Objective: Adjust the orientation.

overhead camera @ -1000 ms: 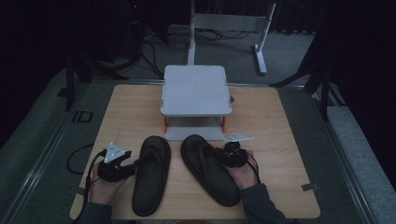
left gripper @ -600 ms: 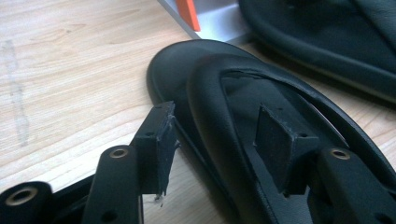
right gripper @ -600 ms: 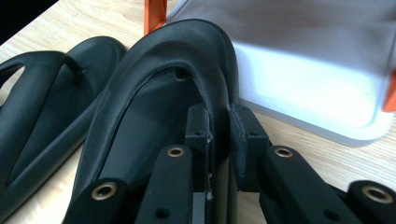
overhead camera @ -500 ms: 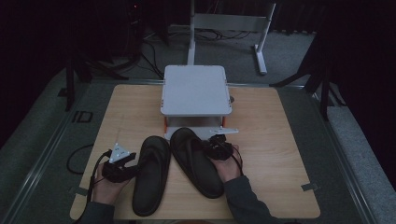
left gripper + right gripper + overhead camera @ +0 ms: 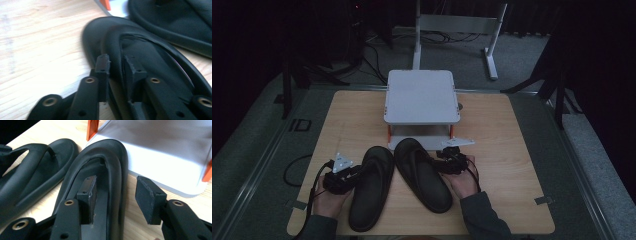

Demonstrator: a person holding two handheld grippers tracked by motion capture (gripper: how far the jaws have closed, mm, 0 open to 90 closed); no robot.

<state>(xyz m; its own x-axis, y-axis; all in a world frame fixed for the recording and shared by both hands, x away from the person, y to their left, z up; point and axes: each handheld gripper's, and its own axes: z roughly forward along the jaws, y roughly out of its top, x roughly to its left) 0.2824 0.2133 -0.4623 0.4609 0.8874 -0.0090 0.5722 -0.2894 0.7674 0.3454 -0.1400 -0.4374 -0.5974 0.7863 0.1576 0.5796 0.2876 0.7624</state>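
Two black flip-flop sandals lie side by side on the wooden table (image 5: pixel 512 150). My left gripper (image 5: pixel 357 172) (image 5: pixel 116 63) has just closed and is shut on the strap (image 5: pixel 113 45) of the left sandal (image 5: pixel 371 192) (image 5: pixel 155 62). On the right sandal (image 5: pixel 422 172) (image 5: pixel 112 152), my right gripper (image 5: pixel 439 162) (image 5: pixel 117 187) has just been opening. One pad sits inside the sandal, the other stands clear of its outer edge over the table. The strap and rim lie between the jaws without being pressed. This sandal's toe lies at the shelf's lower board (image 5: pixel 162 162).
A pale grey two-level shelf (image 5: pixel 422 95) on orange legs stands at the table's middle back. The floor around shows cables and a metal stand (image 5: pixel 457 25). Bare wood lies to the left and right of the sandals.
The right sandal and my right gripper have shifted left and toward the shelf, ending close beside the left sandal. The left hand has stayed in place.
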